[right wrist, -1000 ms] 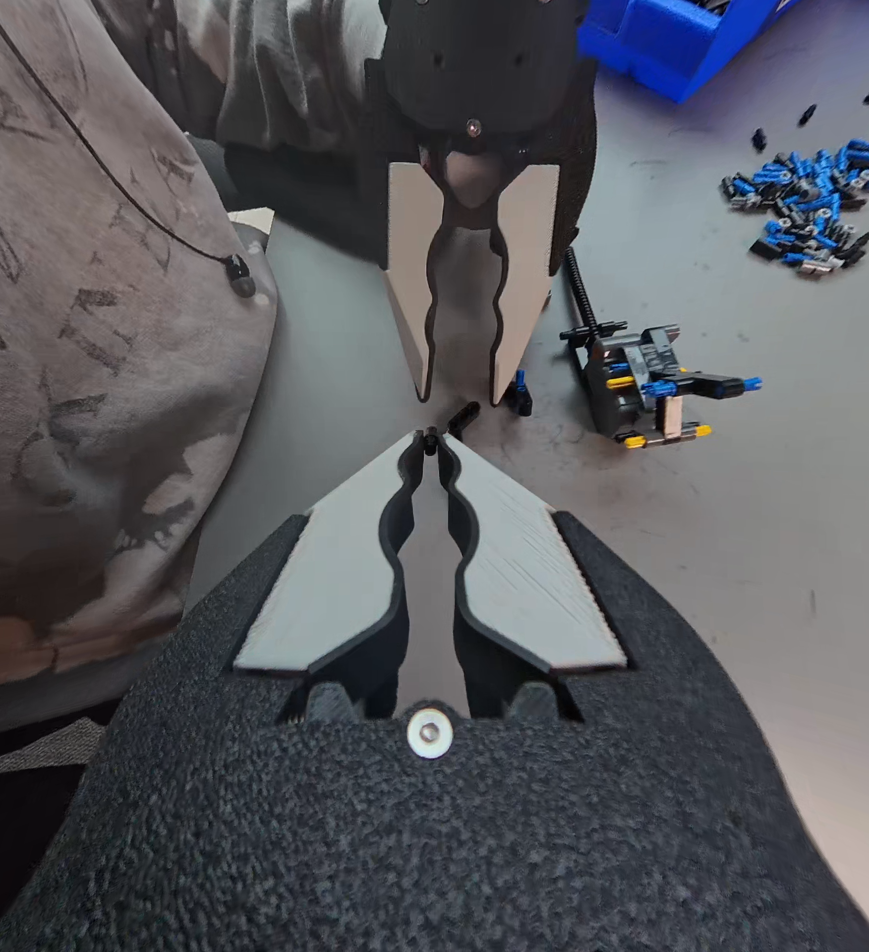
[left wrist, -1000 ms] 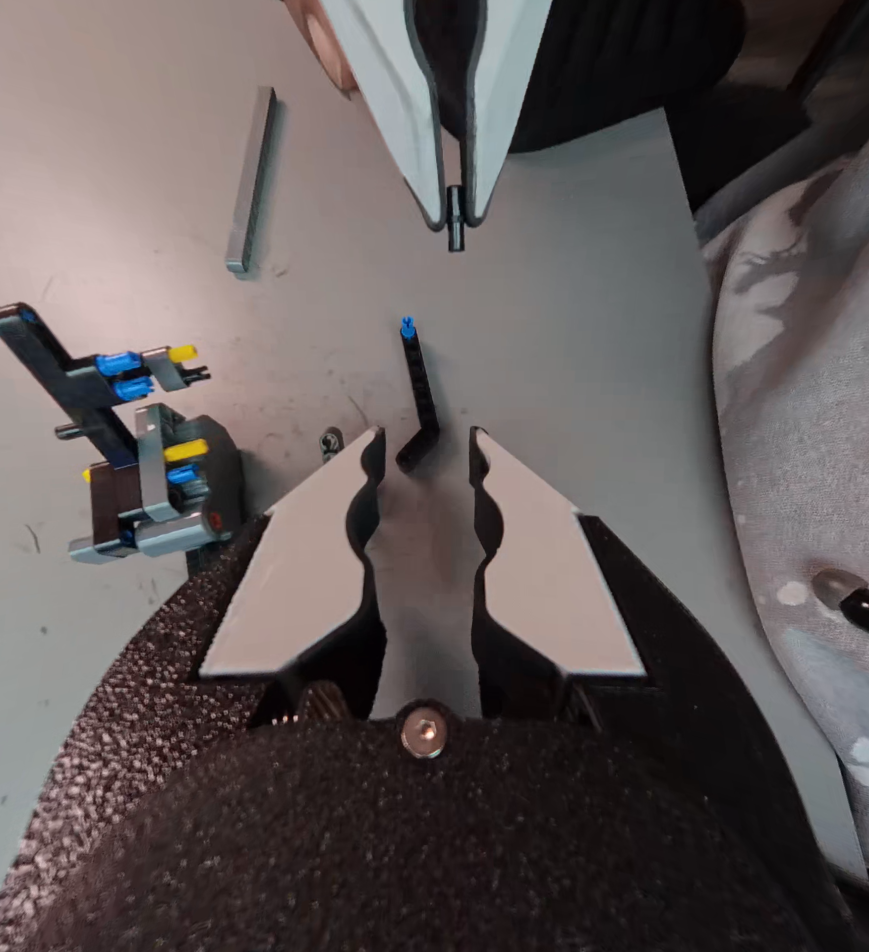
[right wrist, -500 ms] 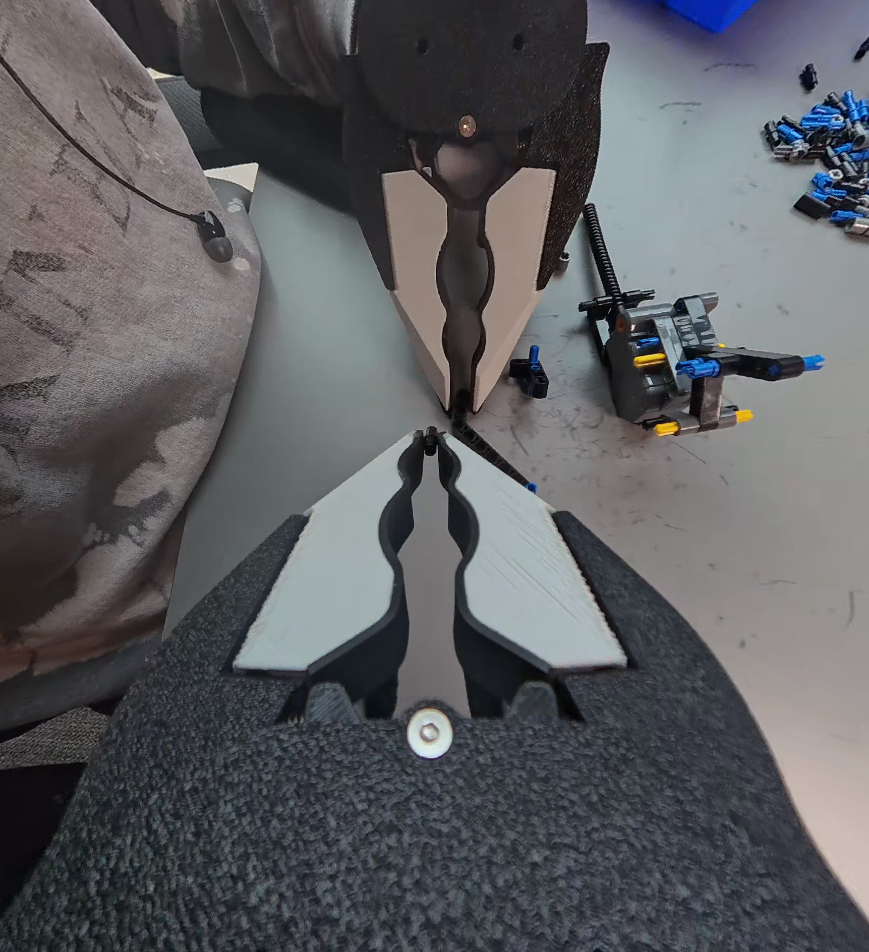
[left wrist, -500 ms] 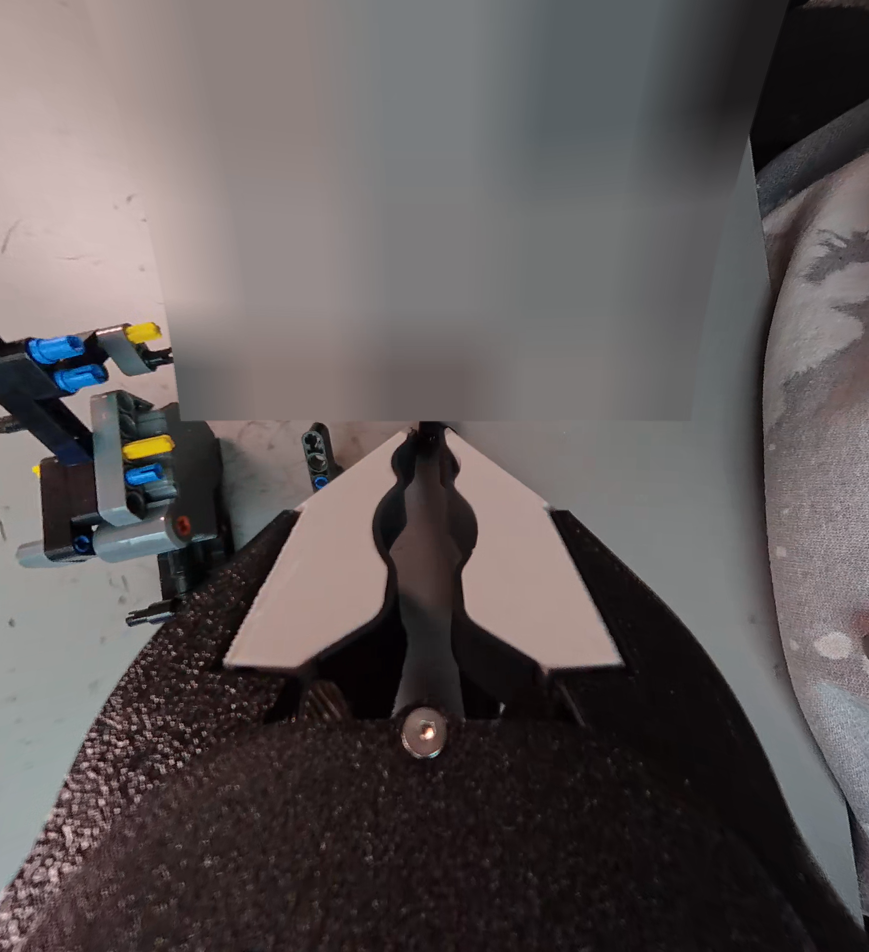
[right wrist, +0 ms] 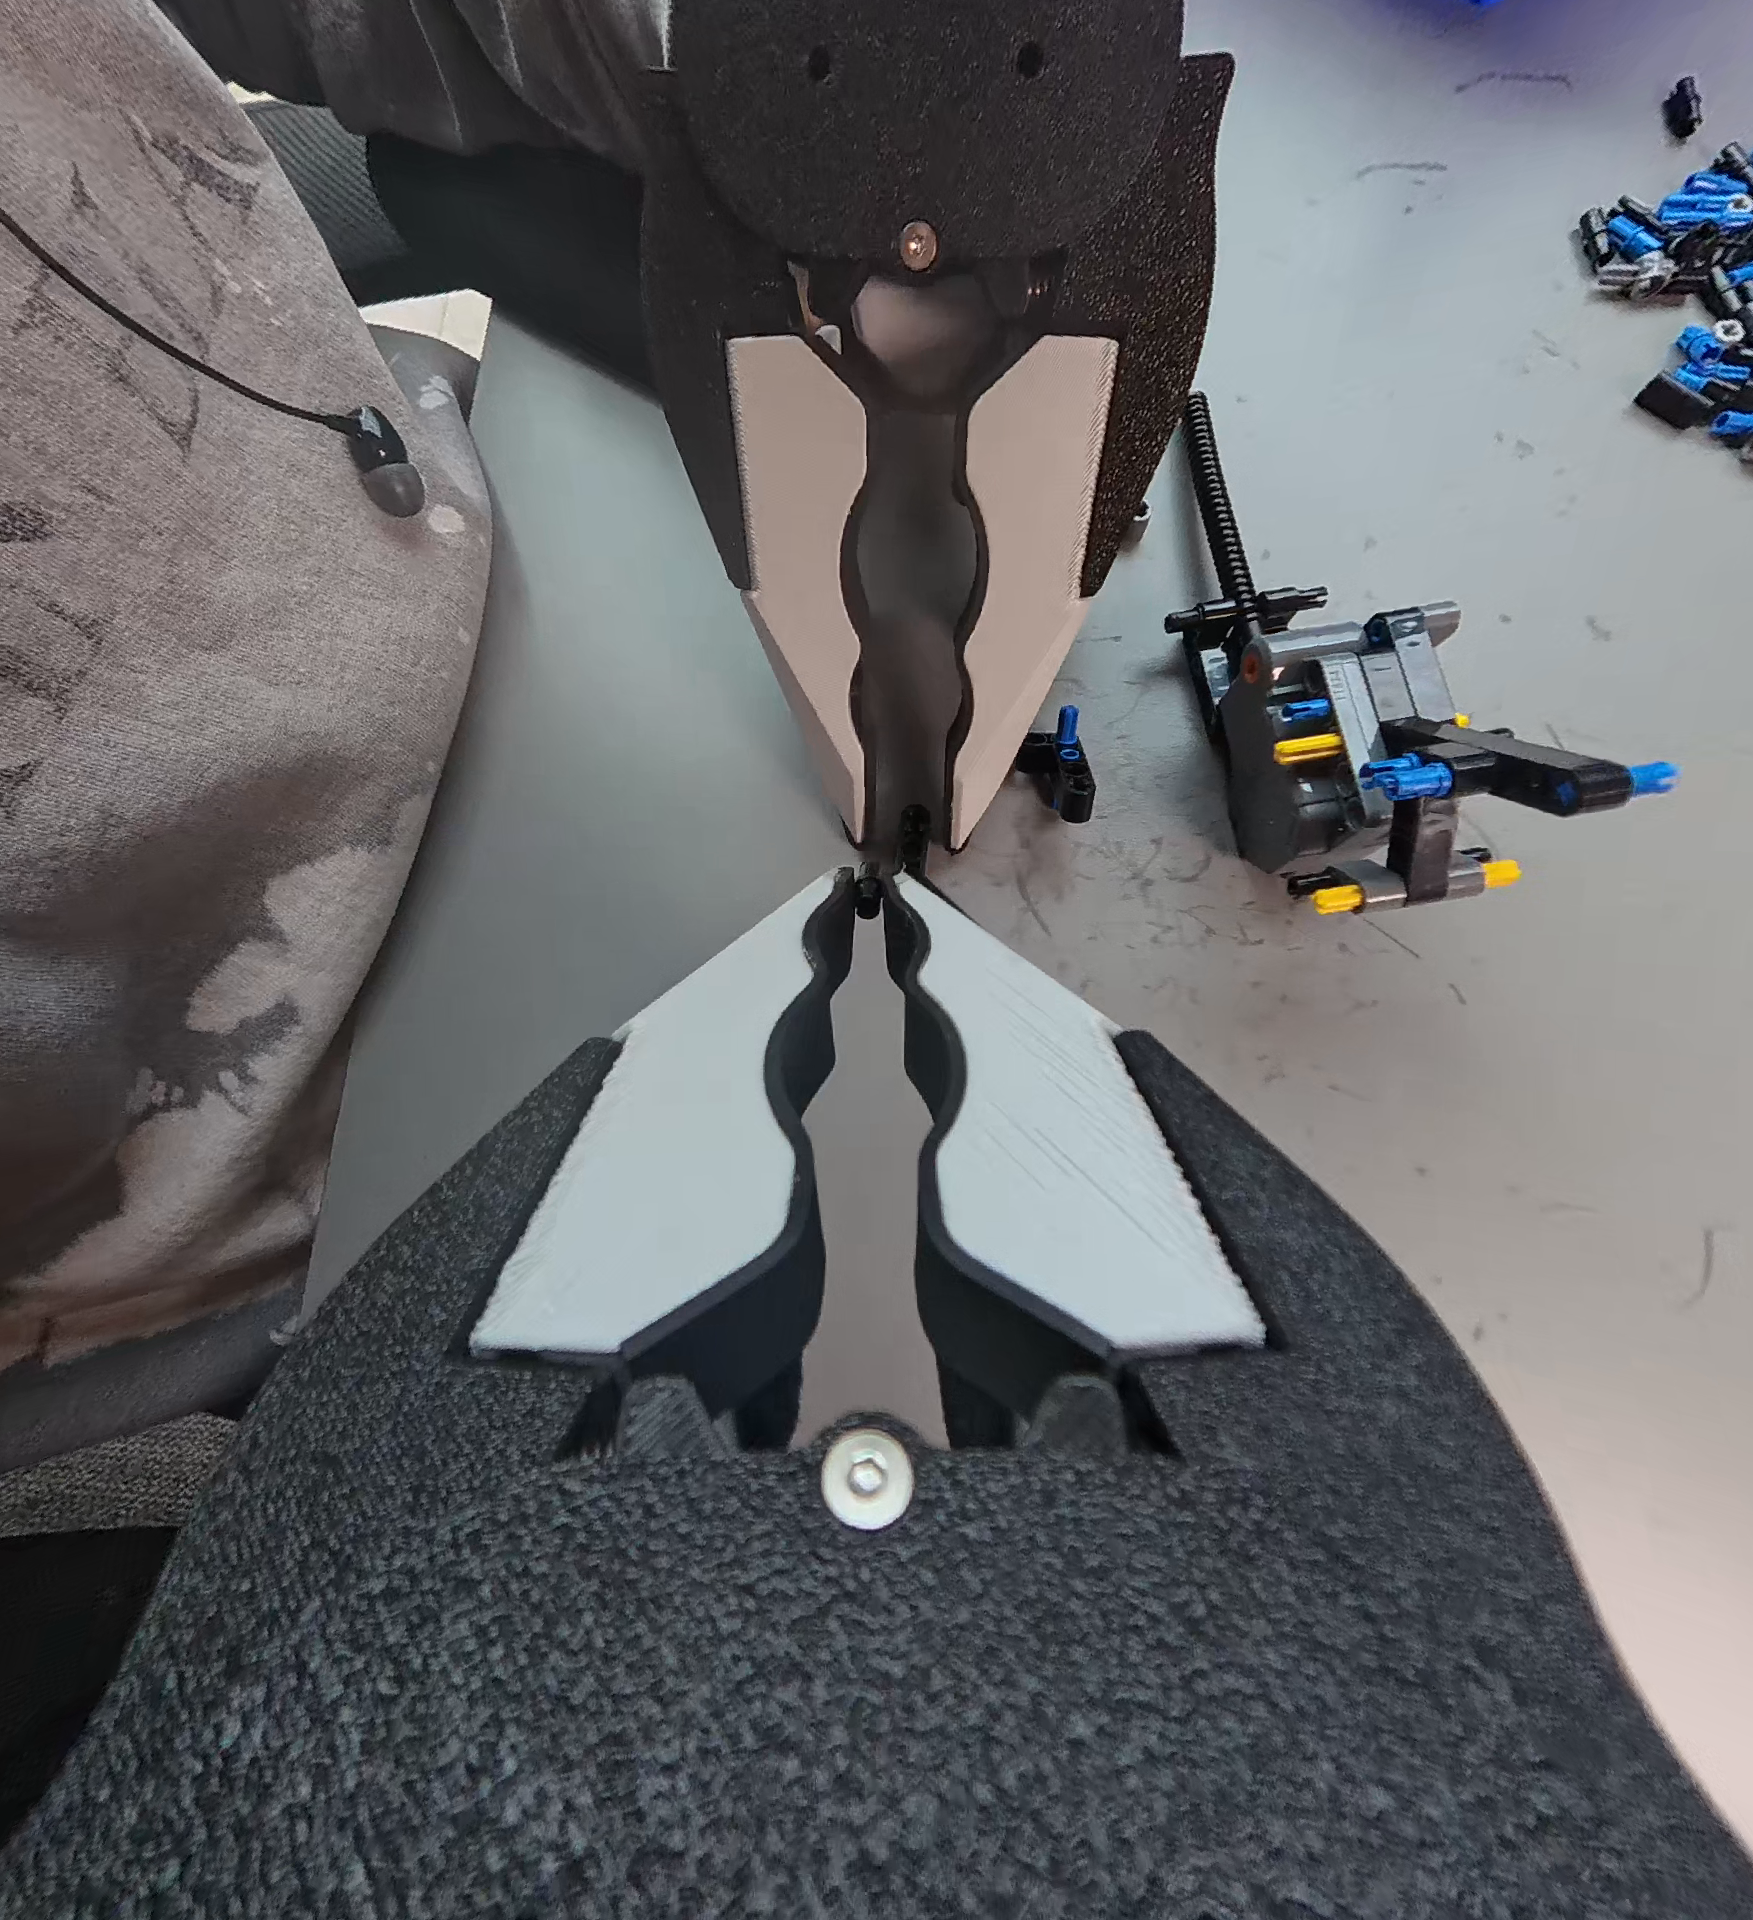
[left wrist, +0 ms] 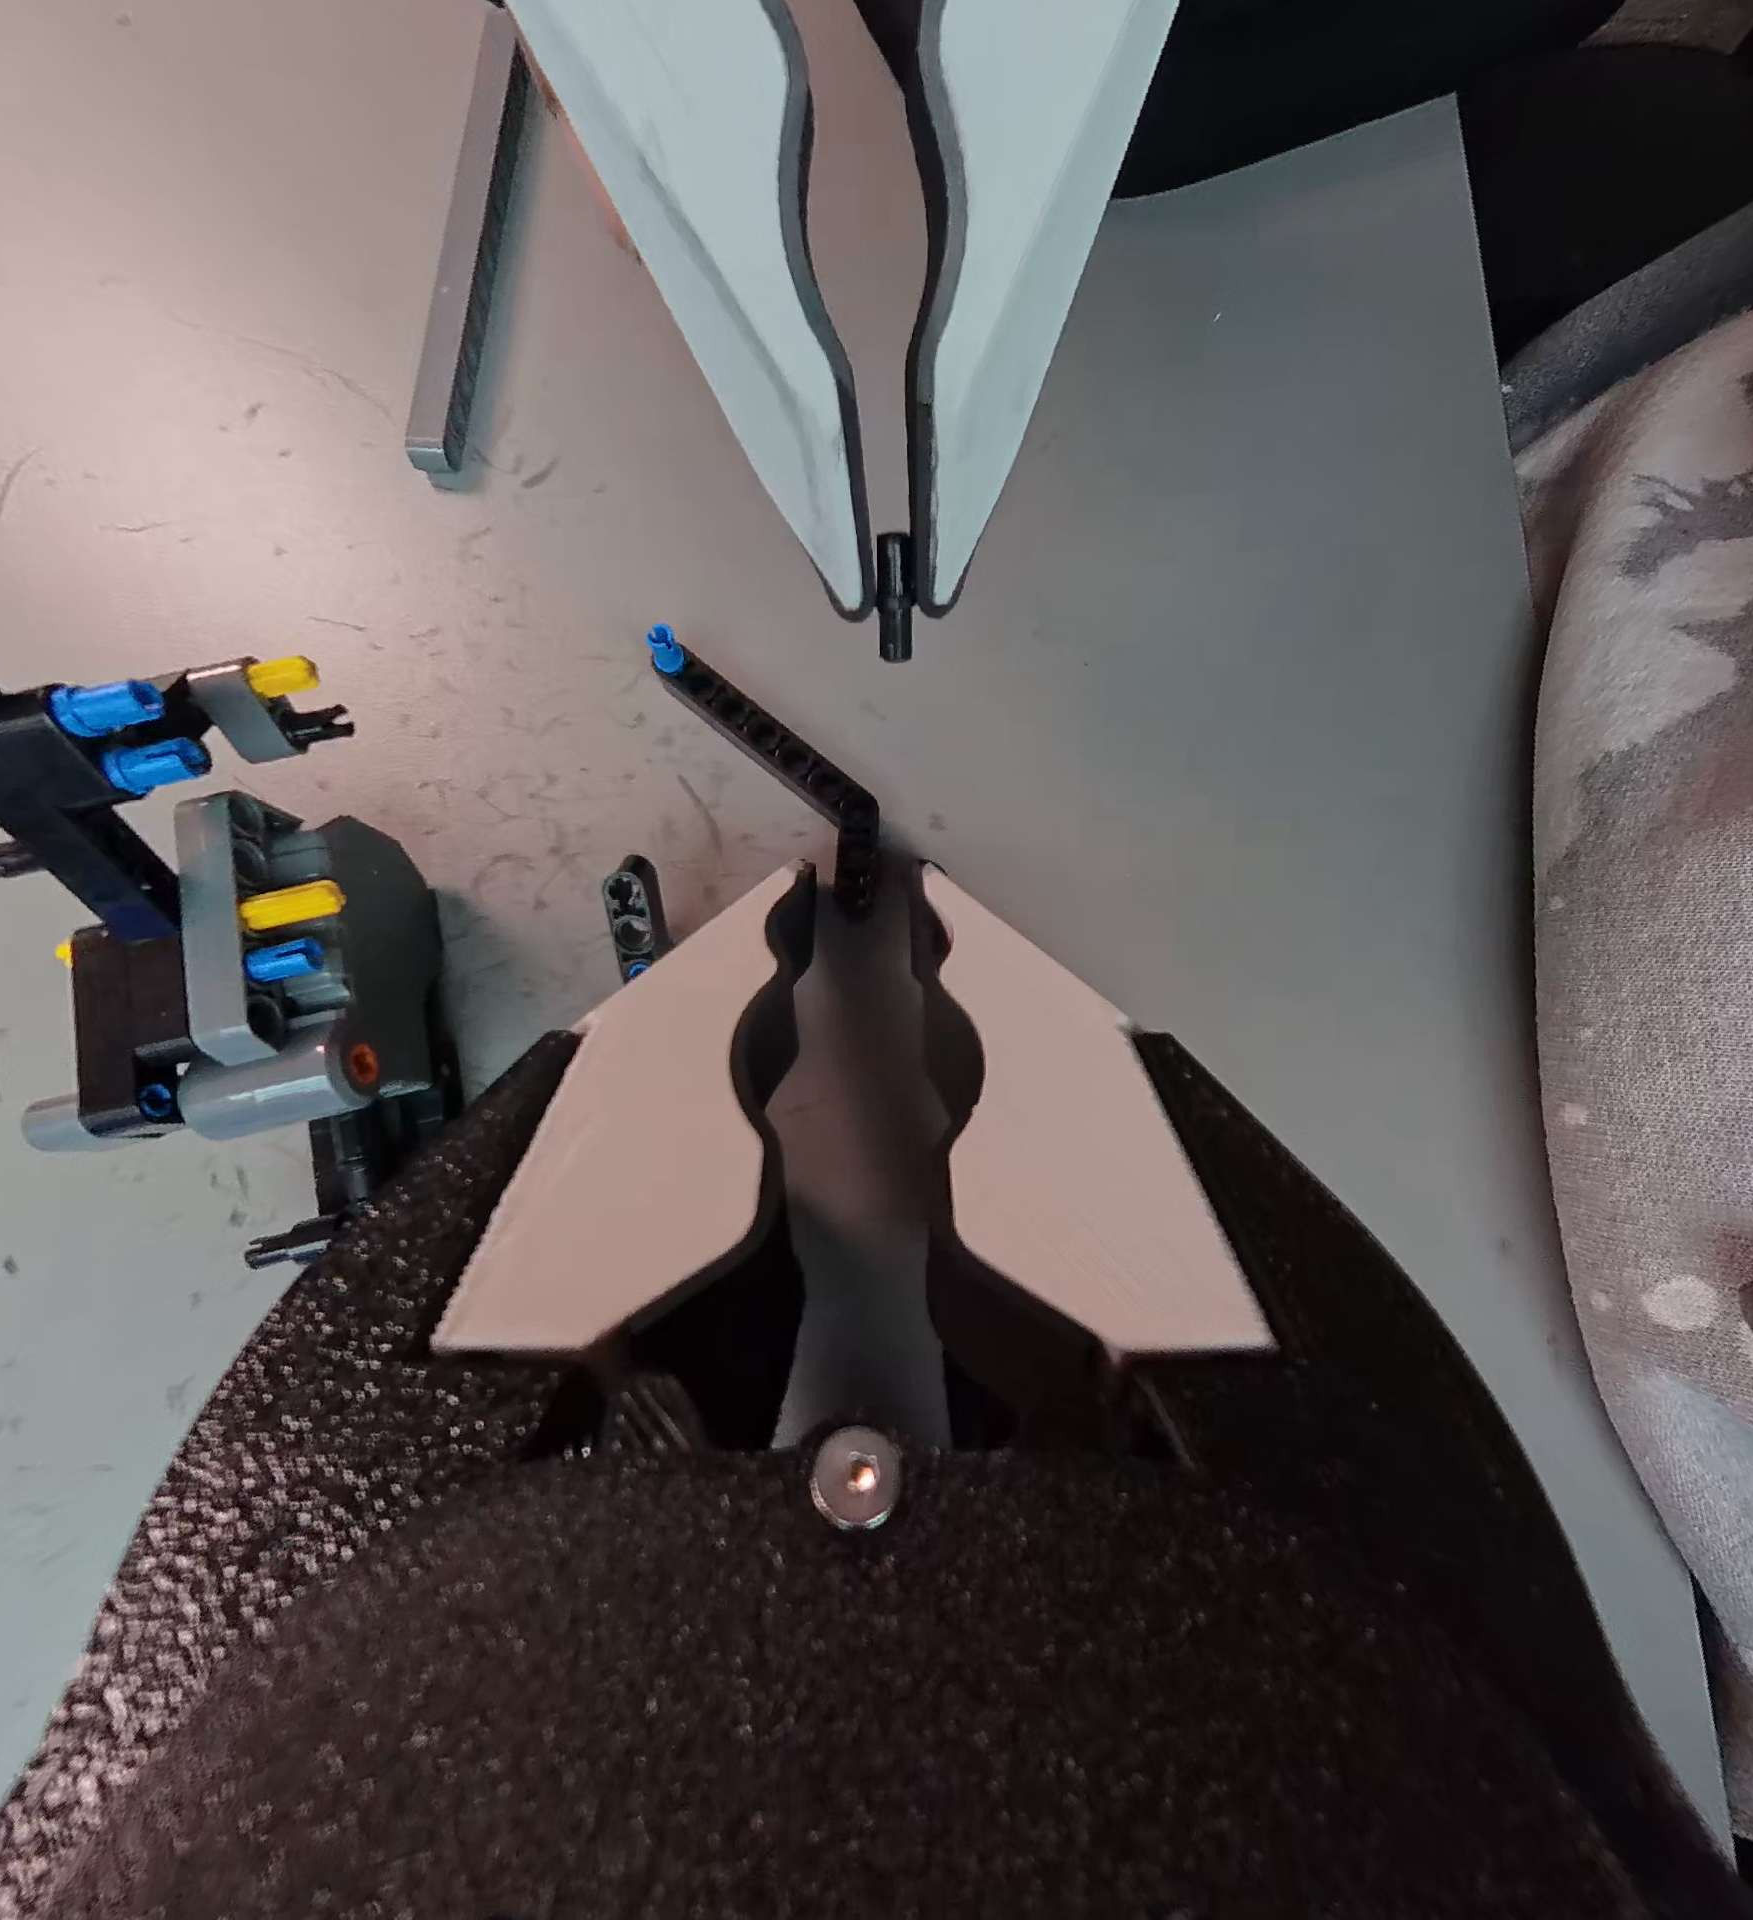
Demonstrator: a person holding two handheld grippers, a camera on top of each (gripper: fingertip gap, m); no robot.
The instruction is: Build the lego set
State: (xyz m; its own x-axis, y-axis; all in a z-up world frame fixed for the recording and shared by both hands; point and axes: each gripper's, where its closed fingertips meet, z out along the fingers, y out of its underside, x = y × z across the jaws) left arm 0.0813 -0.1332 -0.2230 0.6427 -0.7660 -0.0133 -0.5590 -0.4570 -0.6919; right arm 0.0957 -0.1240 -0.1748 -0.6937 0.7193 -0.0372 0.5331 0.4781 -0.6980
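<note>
My left gripper (left wrist: 861, 873) stands a little open with the short end of a black bent beam (left wrist: 768, 738) between its jaws. The beam lies on the grey table with a blue pin (left wrist: 660, 642) at its far end. My right gripper (right wrist: 864, 883) is shut on a small black pin (right wrist: 867, 894). It faces the left gripper tip to tip, with the pin just above the beam's bend. In the left wrist view the right gripper (left wrist: 893, 592) and its pin (left wrist: 893, 613) come down from the top. The left gripper (right wrist: 905, 836) also shows in the right wrist view.
A part-built grey and black assembly (left wrist: 228, 935) with blue and yellow pins sits left of the left gripper, also in the right wrist view (right wrist: 1371, 748). A small black connector (left wrist: 631, 914), a long grey beam (left wrist: 467, 270) and a pile of pins (right wrist: 1745, 281) lie nearby. A person's clothing (right wrist: 124, 623) is at the table edge.
The left gripper closed on the beam's short end half a second ago and now stands a little open. The beam has swung so its long arm points up-left. The right gripper kept its pin.
</note>
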